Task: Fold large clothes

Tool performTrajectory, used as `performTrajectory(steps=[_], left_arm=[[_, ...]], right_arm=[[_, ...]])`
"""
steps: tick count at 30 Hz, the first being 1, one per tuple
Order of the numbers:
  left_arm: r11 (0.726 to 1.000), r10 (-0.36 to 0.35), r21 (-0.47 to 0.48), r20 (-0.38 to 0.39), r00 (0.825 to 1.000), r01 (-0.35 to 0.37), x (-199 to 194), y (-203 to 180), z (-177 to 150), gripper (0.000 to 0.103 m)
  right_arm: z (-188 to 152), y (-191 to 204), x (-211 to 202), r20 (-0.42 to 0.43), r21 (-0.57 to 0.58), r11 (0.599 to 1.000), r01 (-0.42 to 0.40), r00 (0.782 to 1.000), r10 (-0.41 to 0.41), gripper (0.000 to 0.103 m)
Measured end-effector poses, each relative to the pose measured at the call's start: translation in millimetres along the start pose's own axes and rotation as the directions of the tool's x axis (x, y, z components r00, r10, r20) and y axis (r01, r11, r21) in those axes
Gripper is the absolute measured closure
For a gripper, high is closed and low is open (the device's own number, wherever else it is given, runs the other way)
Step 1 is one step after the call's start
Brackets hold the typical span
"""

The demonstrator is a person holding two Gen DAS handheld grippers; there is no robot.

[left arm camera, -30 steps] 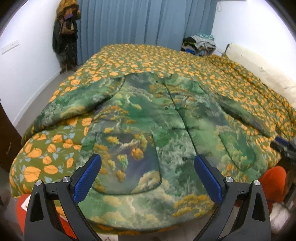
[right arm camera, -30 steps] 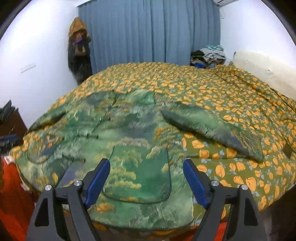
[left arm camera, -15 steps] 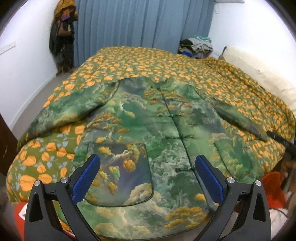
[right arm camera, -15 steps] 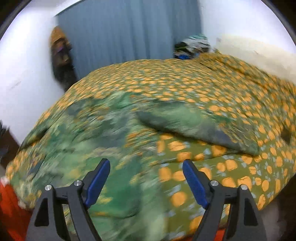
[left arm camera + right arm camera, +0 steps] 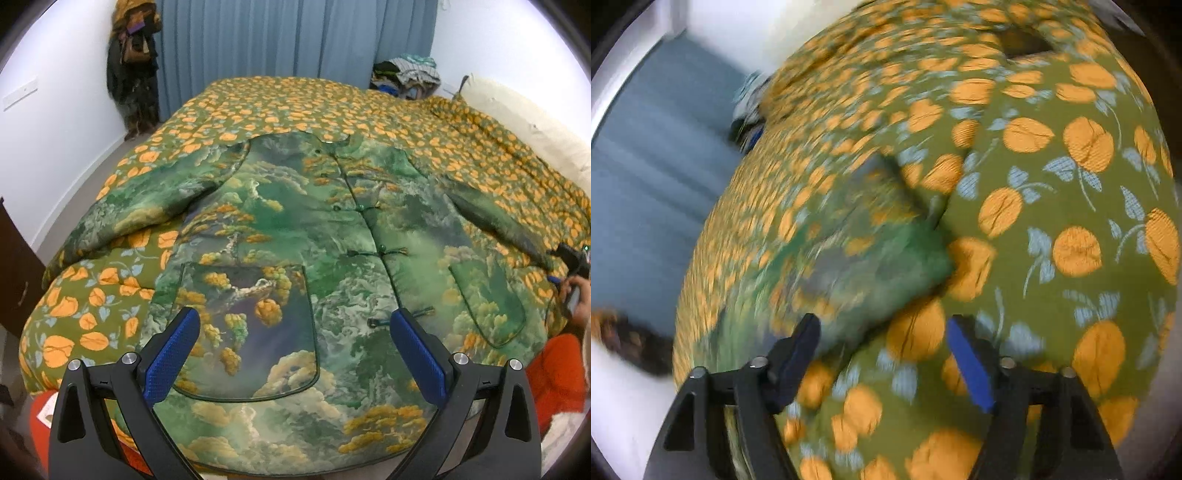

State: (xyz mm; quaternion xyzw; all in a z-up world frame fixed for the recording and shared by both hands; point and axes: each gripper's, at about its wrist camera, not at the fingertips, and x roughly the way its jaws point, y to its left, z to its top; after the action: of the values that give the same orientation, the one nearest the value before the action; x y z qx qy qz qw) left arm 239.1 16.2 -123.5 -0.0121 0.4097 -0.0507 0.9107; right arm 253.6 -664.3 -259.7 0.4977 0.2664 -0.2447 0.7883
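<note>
A large green padded jacket (image 5: pixel 306 251) with a landscape print lies flat, front up and buttoned, on the bed, both sleeves spread out. My left gripper (image 5: pixel 295 350) is open and empty, above the jacket's hem. My right gripper (image 5: pixel 882 358) is open and empty, close over the end of the jacket's right sleeve (image 5: pixel 857 258); that view is blurred and tilted. The right gripper also shows in the left wrist view (image 5: pixel 570 258), by the cuff of that sleeve.
The bed has a green quilt with orange fruit print (image 5: pixel 295 107). A cream pillow (image 5: pixel 524 122) lies at the right, a clothes pile (image 5: pixel 406 74) at the far corner. Blue curtain (image 5: pixel 288 37) behind. Red cloth (image 5: pixel 554 373) shows below the bed edge.
My right gripper has swung right and down from the jacket's hem to the end of its right sleeve, tilting. My left gripper has risen slightly. The jacket has not moved.
</note>
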Motion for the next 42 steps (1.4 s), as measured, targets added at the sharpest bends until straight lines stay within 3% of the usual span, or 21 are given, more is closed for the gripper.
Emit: performTrajectory(steps=[2,3,4,5,8,10,13,15,18,25,30,31,33,34,35,37,39,42], left_arm=[[1.000,0.005,0.003,-0.009,1.000,-0.005,2.0,-1.7,-0.9,0.001],[1.000,0.008,0.003,-0.013,1.000,-0.008,3.3,-1.8,-1.1,0.001],[1.000,0.014,0.003,-0.018,1.000,-0.014,4.5,-1.8,-1.5,0.001],[1.000,0.019,0.001,-0.019,1.000,-0.019,4.7,-0.9,-2.1,0.001],[1.000,0.021,-0.012,-0.013,1.000,-0.021,3.8,4.4,-4.8,0.001],[1.000,0.021,-0.020,-0.016,1.000,-0.021,5.2,7.6,-6.5,0.001],[0.999,0.013,-0.035,-0.022,1.000,-0.014,8.3,10.9,-8.7,0.001],[0.999,0.004,-0.046,-0.021,1.000,-0.005,8.1,11.8,-9.0,0.001],[0.998,-0.004,-0.057,-0.003,1.000,0.003,3.0,13.5,-10.7,0.001],[0.997,0.007,-0.082,0.015,1.000,-0.006,-6.5,26.7,-15.2,0.001],[0.994,0.004,-0.110,0.001,1.000,-0.004,-4.5,38.2,-17.2,0.001],[0.994,0.004,-0.112,-0.006,1.000,-0.004,-3.3,39.3,-18.0,0.001],[0.993,-0.015,-0.115,-0.019,1.000,0.013,-0.9,39.7,-18.4,0.001],[0.993,-0.035,-0.114,-0.023,0.999,0.032,0.2,38.6,-17.2,0.001],[0.992,-0.068,-0.109,-0.026,0.997,0.064,1.7,36.5,-14.1,0.001],[0.986,-0.135,-0.104,-0.033,0.990,0.131,6.1,31.9,-4.4,0.001],[0.966,-0.245,-0.104,-0.068,0.967,0.237,18.3,22.1,10.0,0.001],[0.915,-0.399,-0.124,-0.133,0.907,0.384,51.2,-2.3,34.5,0.001]], right_arm=[[6.8,-8.6,15.3,-0.018,0.079,0.997,-0.001,1.000,0.002,0.046],[8.4,-13.7,22.4,-0.026,0.121,0.993,0.010,1.000,-0.007,0.057],[8.6,-14.8,25.3,-0.021,0.140,0.990,0.021,1.000,-0.018,0.080],[8.5,-11.0,25.5,-0.013,0.129,0.991,0.027,1.000,-0.026,0.087],[4.7,36.5,3.7,0.076,-0.096,0.994,0.061,0.996,-0.053,0.094],[-3.5,80.4,-21.0,0.108,-0.274,0.962,0.013,0.994,0.018,0.094],[-34.5,153.0,-62.0,0.109,-0.513,0.856,-0.067,0.984,0.143,0.094],[-73.4,205.6,-90.9,0.077,-0.668,0.734,-0.121,0.970,0.230,0.094],[-131.1,256.3,-117.0,-0.020,-0.782,0.586,-0.211,0.949,0.315,0.094],[-289.9,298.6,-112.5,-0.265,-0.873,0.331,-0.359,0.918,0.295,0.094],[-383.9,283.2,-70.3,-0.359,-0.872,0.281,-0.400,0.915,0.187,0.094],[-398.2,276.8,-60.3,-0.374,-0.872,0.278,-0.404,0.914,0.156,0.089],[-423.9,263.0,-45.0,-0.415,-0.867,0.277,-0.415,0.908,0.061,0.080],[-431.1,257.4,-48.0,-0.428,-0.863,0.278,-0.421,0.903,0.038,0.068],[-433.8,251.8,-53.6,-0.449,-0.853,0.278,-0.441,0.893,0.039,0.055],[-425.7,246.6,-73.5,-0.483,-0.829,0.277,-0.486,0.872,0.082,0.042],[-410.7,241.2,-100.3,-0.470,-0.830,0.276,-0.484,0.874,0.119,0.042],[-387.0,224.0,-133.2,-0.444,-0.825,0.298,-0.480,0.877,0.181,0.039]])
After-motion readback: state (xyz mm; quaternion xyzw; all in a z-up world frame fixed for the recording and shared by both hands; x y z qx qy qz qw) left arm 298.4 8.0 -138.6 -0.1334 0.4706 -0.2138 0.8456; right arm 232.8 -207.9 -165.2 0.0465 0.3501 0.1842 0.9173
